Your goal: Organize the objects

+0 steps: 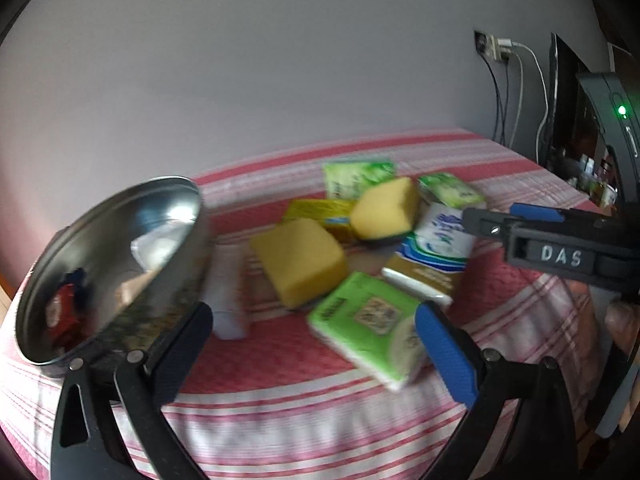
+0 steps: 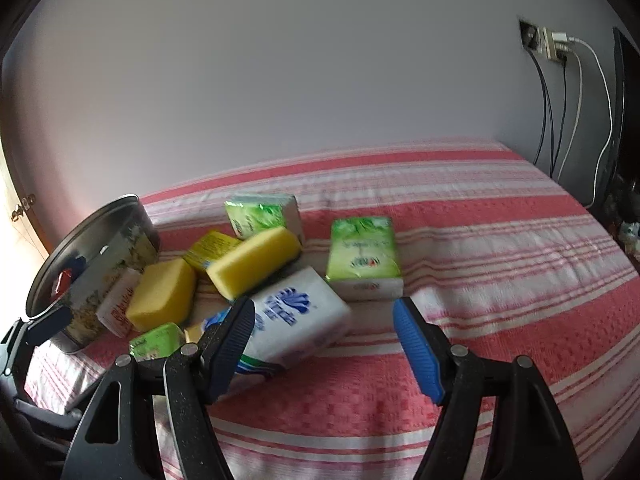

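A round metal tin (image 1: 112, 268) with a red wrapped item inside looks tilted at the left, just outside the black finger of my left gripper (image 1: 314, 316). That gripper is open. A green tissue pack (image 1: 360, 316) lies on the bed ahead of its jaws, untouched. Two yellow sponges (image 1: 300, 260) (image 2: 252, 260), a yellow packet (image 2: 208, 248) and more green packs (image 2: 360, 256) are heaped together. My right gripper (image 2: 324, 340) is open, and a white and blue tissue pack (image 2: 296, 320) lies by its black finger, ungripped. The left wrist view shows my right gripper (image 1: 492, 216) side-on.
Everything lies on a bed with a red and white striped cover (image 2: 480, 260). A plain wall rises behind it. At the right are a wall socket with cables (image 2: 556, 48) and a dark screen (image 1: 564, 100). One finger (image 2: 52, 324) of my left gripper overlaps the tin (image 2: 92, 268).
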### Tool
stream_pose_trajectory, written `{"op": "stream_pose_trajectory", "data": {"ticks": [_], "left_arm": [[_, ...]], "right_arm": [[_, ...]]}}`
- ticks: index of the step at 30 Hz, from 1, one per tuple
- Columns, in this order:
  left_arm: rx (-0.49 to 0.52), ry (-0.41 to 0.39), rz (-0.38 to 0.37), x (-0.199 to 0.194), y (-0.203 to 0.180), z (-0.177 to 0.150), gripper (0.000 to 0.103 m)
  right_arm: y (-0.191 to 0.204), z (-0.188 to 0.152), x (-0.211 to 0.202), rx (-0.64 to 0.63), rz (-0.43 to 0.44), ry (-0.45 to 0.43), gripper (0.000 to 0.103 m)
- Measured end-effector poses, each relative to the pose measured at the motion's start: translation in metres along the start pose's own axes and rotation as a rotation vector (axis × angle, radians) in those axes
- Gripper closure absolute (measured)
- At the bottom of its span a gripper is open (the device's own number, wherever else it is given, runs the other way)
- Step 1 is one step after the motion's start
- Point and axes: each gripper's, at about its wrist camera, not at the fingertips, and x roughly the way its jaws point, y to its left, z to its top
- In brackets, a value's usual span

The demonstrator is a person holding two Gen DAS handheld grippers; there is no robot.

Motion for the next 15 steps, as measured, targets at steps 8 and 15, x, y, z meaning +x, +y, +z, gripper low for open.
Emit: {"op": "stream_pose_trajectory", "data": {"ticks": [8, 15], "left_arm": [[0.051, 0.06, 0.001, 0.015, -0.019, 0.008, 0.0], [0.031, 0.104, -0.027, 0.018, -0.003, 0.004, 0.008]], "right_arm": [[-0.019, -0.002, 0.01, 0.064, 0.083, 0.064, 0.029], [-0.015, -0.005, 0.003, 0.056, 0.1, 0.028, 0.029]]}}
